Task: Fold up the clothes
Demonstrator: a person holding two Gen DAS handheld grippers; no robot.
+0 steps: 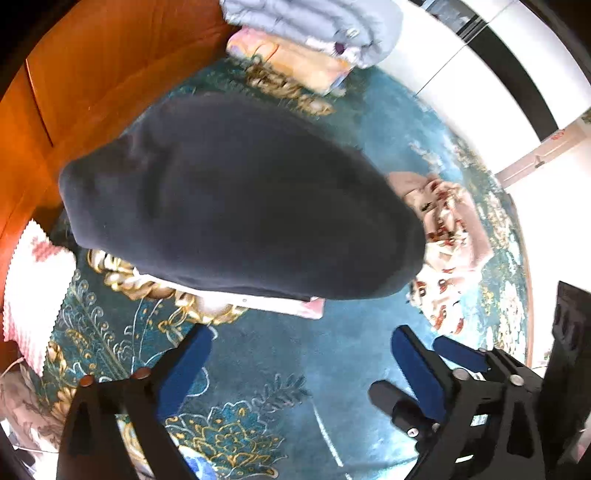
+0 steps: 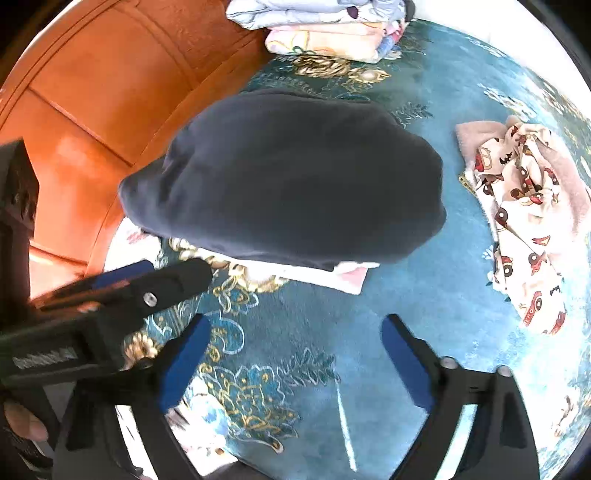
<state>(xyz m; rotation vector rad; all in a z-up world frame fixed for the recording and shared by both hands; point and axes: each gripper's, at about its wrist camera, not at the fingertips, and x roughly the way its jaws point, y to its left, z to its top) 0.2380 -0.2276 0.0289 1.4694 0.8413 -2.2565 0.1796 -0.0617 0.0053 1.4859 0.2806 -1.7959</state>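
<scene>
A dark navy garment (image 1: pixel 236 199) lies folded in a rounded heap on the teal patterned bedspread (image 1: pixel 288 354), on top of a pale pink folded piece (image 1: pixel 291 304). It also shows in the right wrist view (image 2: pixel 291 184). My left gripper (image 1: pixel 301 354) is open and empty, just in front of the navy garment. My right gripper (image 2: pixel 295 347) is open and empty, also short of the garment. The right gripper's blue fingers (image 1: pixel 458 354) show at the right of the left wrist view. The left gripper's body (image 2: pixel 110 302) shows at the left of the right wrist view.
A crumpled white garment with red cars (image 2: pixel 524 221) lies to the right. A stack of folded clothes (image 2: pixel 332 33) sits at the far edge. An orange wooden headboard (image 2: pixel 96 92) runs along the left. A white and pink knitted item (image 1: pixel 33 291) lies at the left.
</scene>
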